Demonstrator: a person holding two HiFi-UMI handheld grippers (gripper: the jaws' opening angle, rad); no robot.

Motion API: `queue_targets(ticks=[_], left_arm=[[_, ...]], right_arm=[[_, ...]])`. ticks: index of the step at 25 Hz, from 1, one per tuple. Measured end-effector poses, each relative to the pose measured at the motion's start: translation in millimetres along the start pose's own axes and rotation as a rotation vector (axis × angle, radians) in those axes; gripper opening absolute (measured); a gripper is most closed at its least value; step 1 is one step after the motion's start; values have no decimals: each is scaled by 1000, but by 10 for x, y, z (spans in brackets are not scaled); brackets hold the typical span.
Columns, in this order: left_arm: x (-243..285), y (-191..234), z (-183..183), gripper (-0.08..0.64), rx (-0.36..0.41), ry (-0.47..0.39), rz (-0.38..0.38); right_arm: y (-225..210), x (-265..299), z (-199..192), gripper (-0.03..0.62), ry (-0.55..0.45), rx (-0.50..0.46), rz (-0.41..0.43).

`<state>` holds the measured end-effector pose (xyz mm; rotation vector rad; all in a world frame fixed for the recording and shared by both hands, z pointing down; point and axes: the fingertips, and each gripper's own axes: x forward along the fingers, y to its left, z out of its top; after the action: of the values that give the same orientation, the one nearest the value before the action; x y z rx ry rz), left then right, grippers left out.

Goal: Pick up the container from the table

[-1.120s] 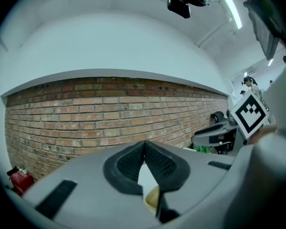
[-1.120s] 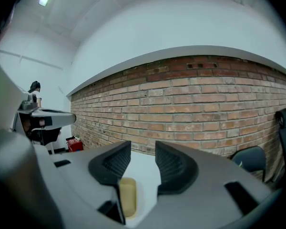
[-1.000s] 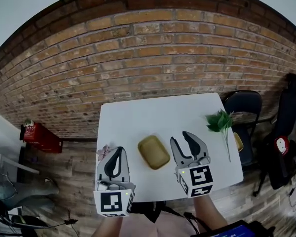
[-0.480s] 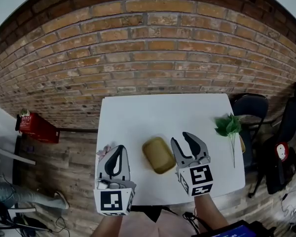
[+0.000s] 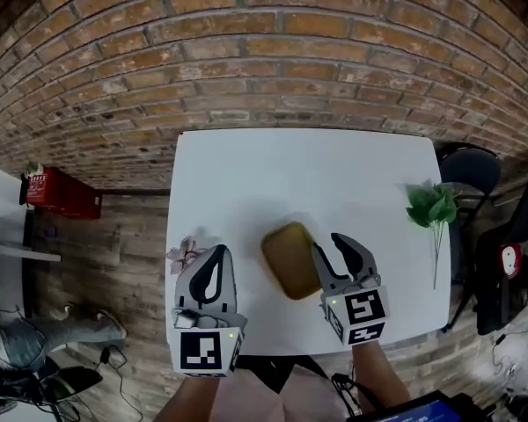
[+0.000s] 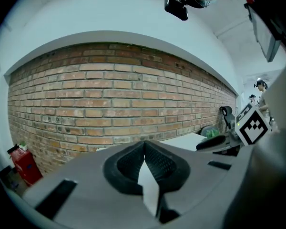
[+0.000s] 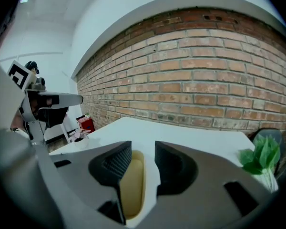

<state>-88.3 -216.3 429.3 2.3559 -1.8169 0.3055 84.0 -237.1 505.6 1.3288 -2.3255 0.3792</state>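
Observation:
A shallow tan container (image 5: 289,258) lies on the white table (image 5: 308,174), near its front edge. My right gripper (image 5: 328,246) is at the container's right edge with its jaws open; its left finger overlaps that edge. In the right gripper view the container (image 7: 131,185) shows through the gap of the right gripper (image 7: 143,149), with no pad pressing on it. My left gripper (image 5: 217,253) hangs left of the container, apart from it, over the table's front left part. In the left gripper view the left gripper (image 6: 144,146) is shut with nothing in it.
A green leafy sprig (image 5: 431,207) lies at the table's right edge, also in the right gripper view (image 7: 262,159). A small pink flower (image 5: 186,253) stands by my left gripper. A dark chair (image 5: 472,167) is right of the table, a red object (image 5: 60,197) on the floor left. A brick wall stands behind.
Both grippers have sunk toward the table. The right gripper's left finger, apart from the container before, now overlaps its right edge. Jaws look unchanged.

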Motion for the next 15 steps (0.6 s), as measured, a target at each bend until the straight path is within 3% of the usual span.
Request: queue_targets(ticks=[3, 8, 15], left_arm=[[48, 31, -80, 9, -47, 16, 8], [102, 66, -313, 9, -23, 66, -5], [169, 32, -484, 9, -86, 91, -12]], right_arm=[[46, 90, -221, 155, 56, -1, 6], [75, 176, -532, 155, 130, 9, 12], [105, 239, -785, 150, 197, 17, 17]])
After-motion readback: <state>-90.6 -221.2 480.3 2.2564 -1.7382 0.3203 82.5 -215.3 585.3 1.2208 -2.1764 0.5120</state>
